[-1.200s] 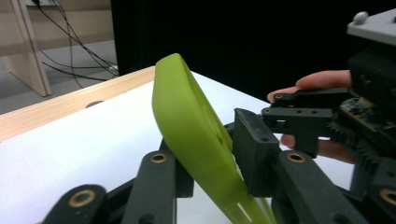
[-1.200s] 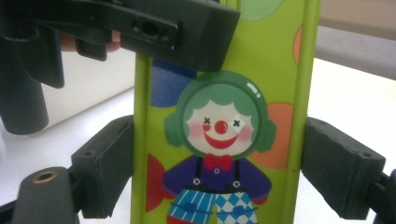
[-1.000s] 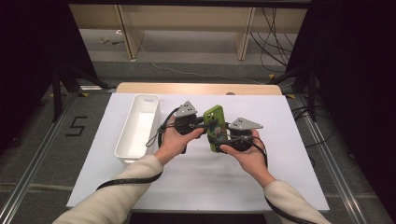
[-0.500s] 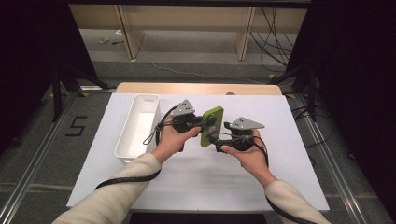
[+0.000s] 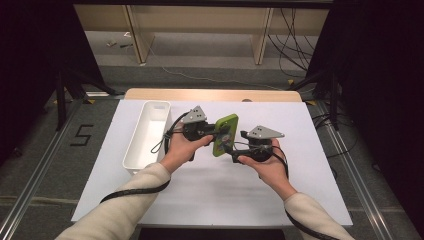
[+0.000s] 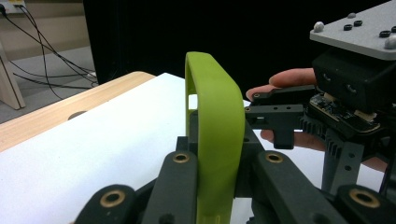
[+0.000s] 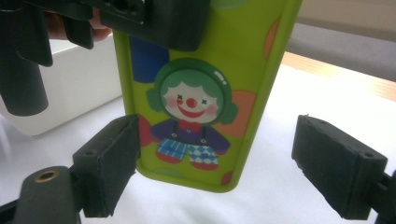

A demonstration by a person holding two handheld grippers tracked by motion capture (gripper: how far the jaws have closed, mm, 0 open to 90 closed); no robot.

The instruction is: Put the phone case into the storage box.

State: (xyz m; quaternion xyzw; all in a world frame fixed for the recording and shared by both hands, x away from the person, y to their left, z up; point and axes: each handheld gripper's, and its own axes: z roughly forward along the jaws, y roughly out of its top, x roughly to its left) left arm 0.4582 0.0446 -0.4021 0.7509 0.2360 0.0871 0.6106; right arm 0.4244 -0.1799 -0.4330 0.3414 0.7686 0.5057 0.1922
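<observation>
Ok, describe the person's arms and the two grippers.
Both arms wear cream long sleeves. Each hand holds a black gripper, the left gripper and the right gripper, topped by a grey three-cornered plate with small studs. A black cable trails from each along the forearm. The jaws are black links with brass-coloured pivot rings, ending in flat black pads.

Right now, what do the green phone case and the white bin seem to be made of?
Phone case: probably soft silicone or rubbery plastic, judging by its matte, rounded green rim and printed clown picture. Bin: looks like hard plastic, with smooth, slightly glossy white walls of even thickness. Neither is certain from looks alone.
</observation>
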